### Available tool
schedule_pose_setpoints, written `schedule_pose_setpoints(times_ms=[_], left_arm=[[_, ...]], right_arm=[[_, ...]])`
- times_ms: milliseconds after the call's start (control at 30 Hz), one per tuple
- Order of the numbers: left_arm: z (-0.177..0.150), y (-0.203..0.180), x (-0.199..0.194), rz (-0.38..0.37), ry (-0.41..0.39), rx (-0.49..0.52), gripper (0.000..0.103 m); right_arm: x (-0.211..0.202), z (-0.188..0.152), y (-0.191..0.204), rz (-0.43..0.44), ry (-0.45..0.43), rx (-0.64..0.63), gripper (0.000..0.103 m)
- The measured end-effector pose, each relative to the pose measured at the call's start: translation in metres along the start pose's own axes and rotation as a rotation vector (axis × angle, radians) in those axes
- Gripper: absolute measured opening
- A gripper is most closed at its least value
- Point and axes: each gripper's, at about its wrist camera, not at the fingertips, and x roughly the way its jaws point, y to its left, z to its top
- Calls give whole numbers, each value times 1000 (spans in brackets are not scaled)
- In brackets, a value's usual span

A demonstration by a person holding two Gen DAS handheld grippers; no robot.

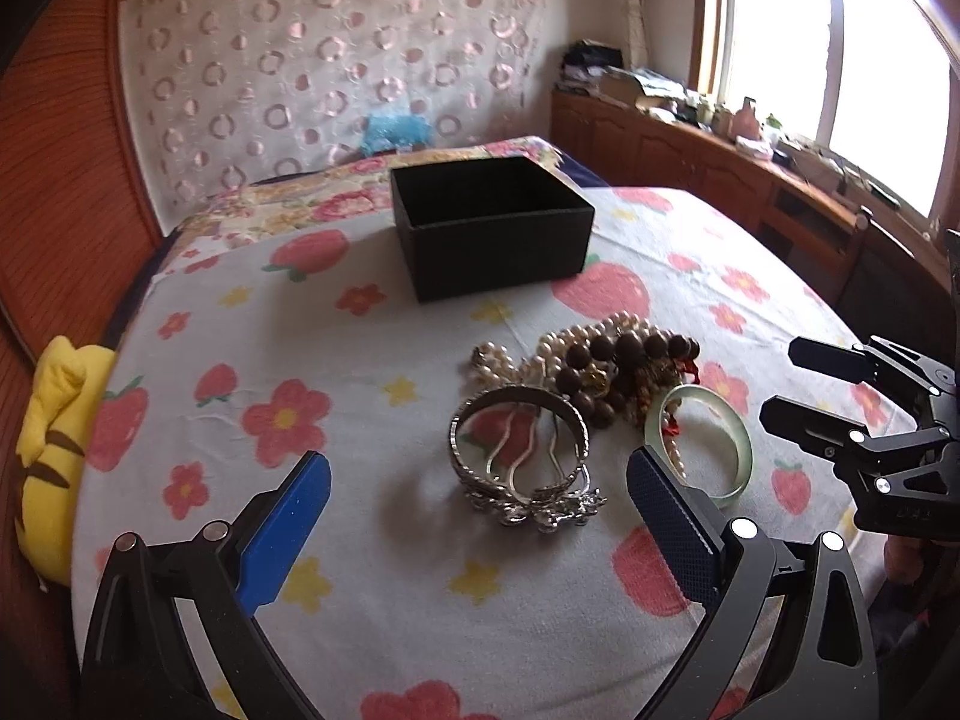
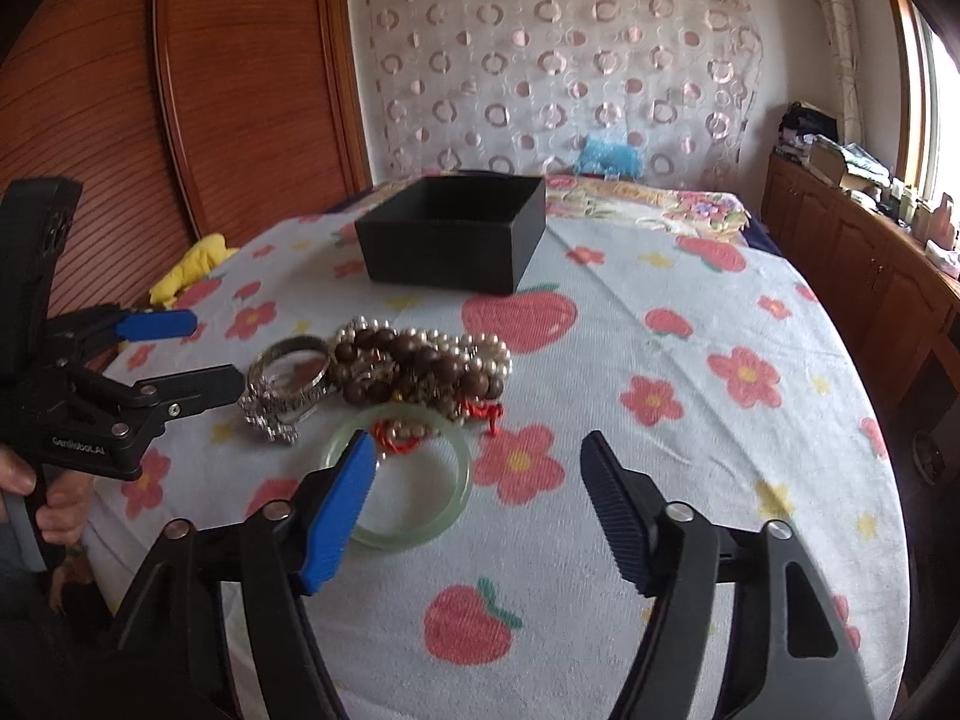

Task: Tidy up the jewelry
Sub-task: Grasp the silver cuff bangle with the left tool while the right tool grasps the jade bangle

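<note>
A bed under a sheet printed with flowers and strawberries carries everything; a wooden headboard rises along one side, a yellow plush toy is wedged between it and the mattress, a sheer curtain with ring patterns hangs at the far end, and a cluttered wooden cabinet runs below the window.

An open black box sits on the sheet beyond the jewelry, well apart from it, its inside dark and nothing visible in it; nothing lies between the box and the pile. The jewelry is heaped in one cluster near the middle of the bed: a silver bangle nearest the left side, a pale green jade bangle beside it, and behind both a tangle of pearl strands and dark brown wooden beads lying on and touching one another; a bit of red cord pokes out at the jade bangle's edge.

The left gripper tilts down toward the bed, its jaws spread wide on either side of the silver bangle without touching it, holding nothing; a hand grips its handle. The right gripper also tilts down, its jaws partly apart and empty; its blue pad overlaps the near rim of the jade bangle in the right wrist view, though contact cannot be told.
</note>
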Motion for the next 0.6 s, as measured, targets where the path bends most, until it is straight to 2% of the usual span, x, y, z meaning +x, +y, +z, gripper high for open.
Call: schedule_pose_setpoints(times_ms=[100,167,233,500,600], left_arm=[[3,-3,11,-21,27,10,96],[6,-5,17,-42,42,16,91],[8,-7,22,-56,58,27,87],[13,-13,37,-54,95,55,69],[13,-13,41,-45,105,63,68]], right_arm=[[6,-4,-2,15,38,0,59],[11,-7,-4,29,66,0,52],[14,-9,-5,44,84,-4,50],[23,-8,0,95,123,-18,36],[27,-6,3,87,143,-40,32]])
